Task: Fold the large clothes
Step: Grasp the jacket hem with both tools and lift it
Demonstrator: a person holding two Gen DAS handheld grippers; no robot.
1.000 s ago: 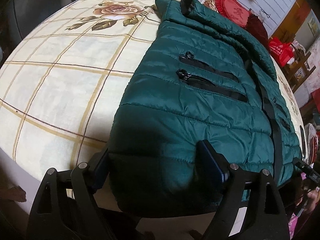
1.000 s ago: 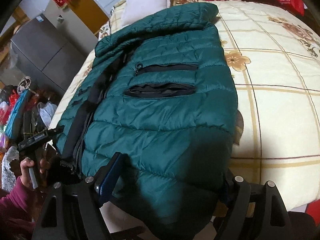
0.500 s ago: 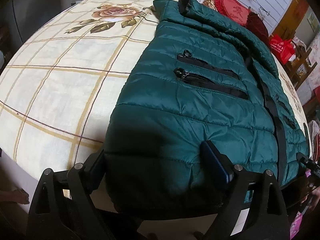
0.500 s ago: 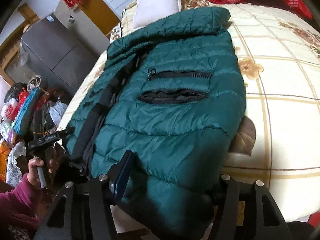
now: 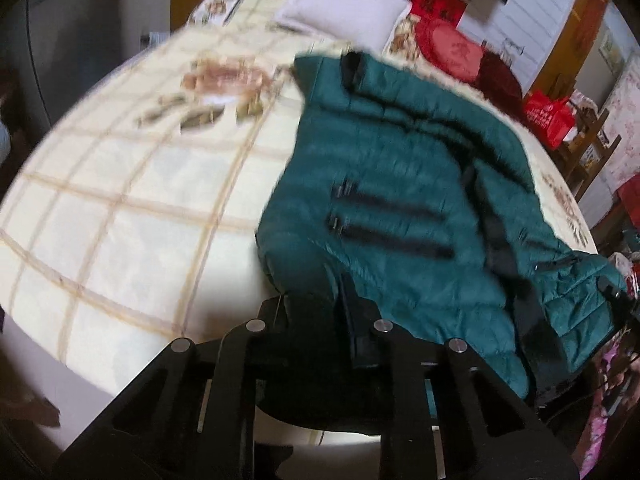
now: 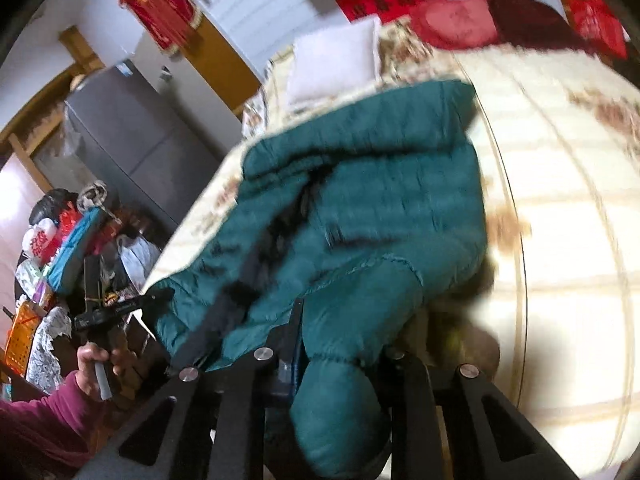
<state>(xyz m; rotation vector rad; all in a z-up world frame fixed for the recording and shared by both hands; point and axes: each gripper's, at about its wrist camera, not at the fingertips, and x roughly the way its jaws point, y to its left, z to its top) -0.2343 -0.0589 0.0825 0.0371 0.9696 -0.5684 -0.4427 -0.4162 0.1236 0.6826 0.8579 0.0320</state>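
Left wrist view: bed (image 5: 132, 208) carries the green puffer jacket (image 5: 400, 208). Each hand-held gripper, left (image 5: 312, 312) and right (image 6: 344, 344), is clenched on its hem; best lift both corners level toward the collar.

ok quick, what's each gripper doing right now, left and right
Left gripper: closed on the hem of the green jacket.
Right gripper: closed on the jacket's other hem corner, fabric bunched between its fingers.
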